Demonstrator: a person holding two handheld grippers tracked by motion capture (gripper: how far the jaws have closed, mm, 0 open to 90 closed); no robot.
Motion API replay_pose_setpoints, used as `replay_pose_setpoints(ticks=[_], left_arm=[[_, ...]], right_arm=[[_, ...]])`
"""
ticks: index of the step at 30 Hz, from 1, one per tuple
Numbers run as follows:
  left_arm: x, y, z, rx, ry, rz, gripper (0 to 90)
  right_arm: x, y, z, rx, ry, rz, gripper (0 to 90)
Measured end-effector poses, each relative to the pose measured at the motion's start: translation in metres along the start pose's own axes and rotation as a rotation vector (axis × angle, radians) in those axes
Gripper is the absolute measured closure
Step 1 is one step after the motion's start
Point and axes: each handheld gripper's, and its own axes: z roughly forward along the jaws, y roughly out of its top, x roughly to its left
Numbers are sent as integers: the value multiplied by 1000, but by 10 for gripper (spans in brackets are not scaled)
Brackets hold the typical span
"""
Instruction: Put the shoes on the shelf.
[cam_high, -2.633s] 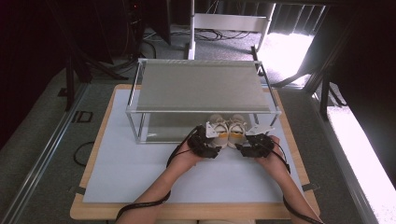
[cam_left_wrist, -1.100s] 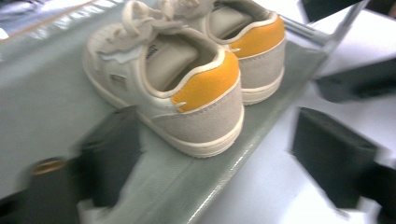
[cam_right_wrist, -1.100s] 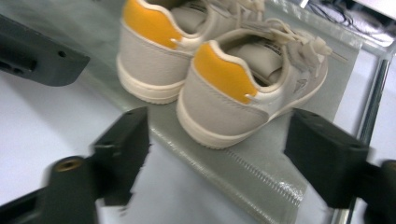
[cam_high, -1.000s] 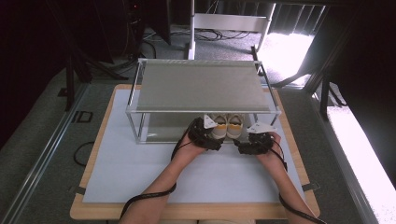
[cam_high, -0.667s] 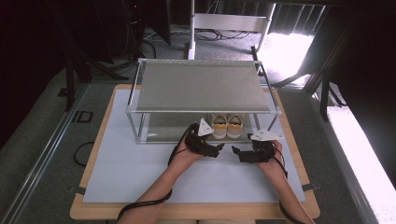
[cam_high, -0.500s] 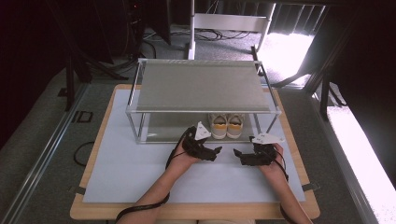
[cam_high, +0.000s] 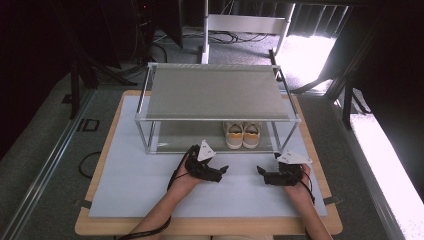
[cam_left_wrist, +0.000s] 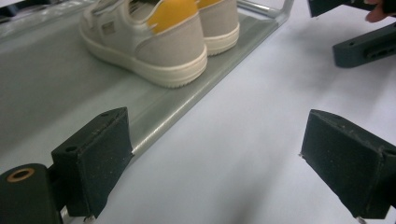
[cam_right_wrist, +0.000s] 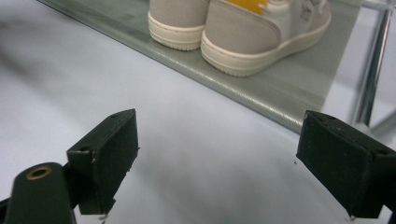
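Shoes (cam_high: 242, 134) sit paired on the rack's lower shelf (cam_high: 190, 137), frame centre. Left gripper (cam_high: 216, 172) and right gripper (cam_high: 264, 175) lie lower centre on the mat, jaws wide, empty. Looks like placement done; next probably just clear away.

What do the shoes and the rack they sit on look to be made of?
Shoes: matte suede-like beige heel panels, smooth white uppers that look like leather or synthetic, yellow heel tabs, cream rubber-looking soles with moulded ribs. Rack: probably metal, with shiny silvery tube legs and rails; the grey shelves look dull and matte, material unclear.
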Motion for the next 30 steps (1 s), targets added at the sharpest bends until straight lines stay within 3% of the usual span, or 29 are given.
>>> replay_pose_setpoints(ticks=[7,12,17,24,30], left_arm=[[2,-9,-9,-7,3,-10,83],[0,-15,-13,2,24,7,83],[-1,-24,-15,-2,39,5,83],[-1,-31,-19,-45,60,-14,83],[-3,-31,-19,-48,84,-9,83]], right_arm=[[-6,-8,-8,11,-18,11,123],[-8,-12,-14,3,-33,12,123],[-10,-17,-21,-11,-70,15,123],[-10,-19,-22,-19,-71,11,123],[-10,-19,-22,-14,-70,6,124]])
